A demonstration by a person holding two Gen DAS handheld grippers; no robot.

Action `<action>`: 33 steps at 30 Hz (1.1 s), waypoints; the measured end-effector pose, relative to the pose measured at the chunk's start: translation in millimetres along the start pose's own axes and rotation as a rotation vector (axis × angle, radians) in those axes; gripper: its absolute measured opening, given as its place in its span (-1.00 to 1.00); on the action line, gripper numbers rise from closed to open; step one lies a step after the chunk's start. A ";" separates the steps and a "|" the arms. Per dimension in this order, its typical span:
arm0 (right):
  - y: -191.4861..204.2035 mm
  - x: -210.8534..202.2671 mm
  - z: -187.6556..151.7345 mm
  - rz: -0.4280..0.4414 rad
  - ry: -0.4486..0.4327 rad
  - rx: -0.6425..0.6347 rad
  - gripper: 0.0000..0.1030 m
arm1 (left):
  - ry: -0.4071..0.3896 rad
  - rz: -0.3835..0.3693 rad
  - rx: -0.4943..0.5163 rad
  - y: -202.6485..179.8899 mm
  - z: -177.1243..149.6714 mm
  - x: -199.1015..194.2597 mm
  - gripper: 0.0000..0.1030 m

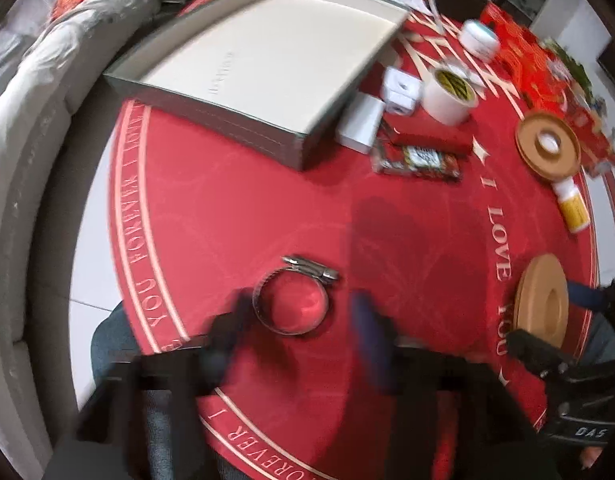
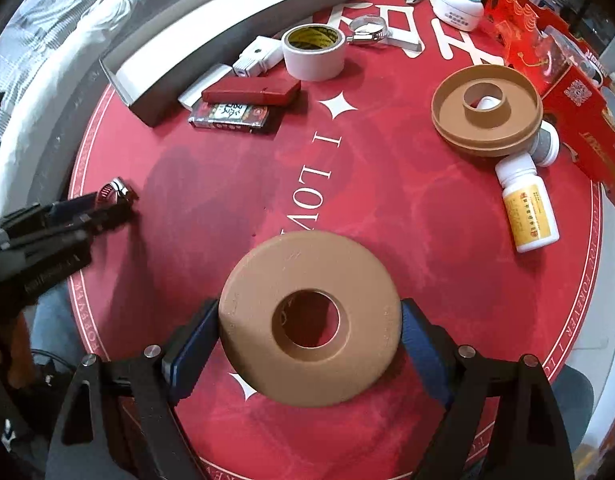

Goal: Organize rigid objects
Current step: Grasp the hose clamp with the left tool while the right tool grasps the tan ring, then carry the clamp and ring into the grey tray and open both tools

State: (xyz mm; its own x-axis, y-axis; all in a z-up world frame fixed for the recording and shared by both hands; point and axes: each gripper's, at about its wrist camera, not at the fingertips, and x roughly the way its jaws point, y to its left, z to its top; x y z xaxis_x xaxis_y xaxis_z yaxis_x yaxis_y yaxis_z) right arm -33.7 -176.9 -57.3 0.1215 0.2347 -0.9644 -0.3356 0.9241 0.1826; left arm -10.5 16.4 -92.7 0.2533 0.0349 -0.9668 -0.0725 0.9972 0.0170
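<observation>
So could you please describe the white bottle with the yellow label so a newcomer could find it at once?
Start at the open-topped brown ring dish on the right of the red round mat. Lying on its side just below it is the white bottle, next to a grey-capped container; only it bears a yellow label.

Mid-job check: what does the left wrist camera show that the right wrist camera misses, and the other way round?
Left wrist only: the whole metal hose clamp flat on the mat between the left gripper fingers, untouched.
Right wrist only: the right gripper pads pressing both sides of the tan ring; a second clamp behind the tape roll.
Both: grey box, pill bottle.
</observation>
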 end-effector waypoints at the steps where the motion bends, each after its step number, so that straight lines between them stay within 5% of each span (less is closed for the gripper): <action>1: -1.7 -0.1 0.9 0.006 0.000 0.006 0.71 | 0.035 0.028 0.010 -2.5 1.6 7.3 0.98; 9: -5.1 -2.9 5.5 0.024 -0.004 0.024 0.71 | 0.016 0.027 -0.001 -0.7 4.4 7.7 0.96; 12: -4.4 -8.7 -3.3 0.024 -0.021 0.027 0.71 | -0.018 0.022 0.013 -4.2 4.0 -4.3 0.41; 13: -3.9 -10.5 -4.1 0.024 -0.026 0.026 0.71 | -0.026 0.018 0.024 -5.7 3.4 -9.0 -0.04; 14: -4.0 -12.7 -3.6 0.024 -0.033 0.025 0.71 | -0.028 0.010 0.027 -4.4 1.9 -12.4 -0.28; 20: -6.5 -25.8 0.2 0.026 -0.068 0.029 0.71 | -0.031 -0.089 -0.045 5.5 2.7 -24.8 -0.28; 33: -0.5 -110.5 49.9 0.094 -0.299 0.059 0.71 | -0.324 -0.142 -0.114 21.5 57.7 -145.2 -0.28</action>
State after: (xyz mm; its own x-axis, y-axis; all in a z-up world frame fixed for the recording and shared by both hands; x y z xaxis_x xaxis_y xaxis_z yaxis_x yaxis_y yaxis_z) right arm -0.3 -188.3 58.8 0.3644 0.3896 -0.8458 -0.3048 0.9082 0.2870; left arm 6.8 36.6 62.8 0.5593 -0.0657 -0.8263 -0.1172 0.9806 -0.1573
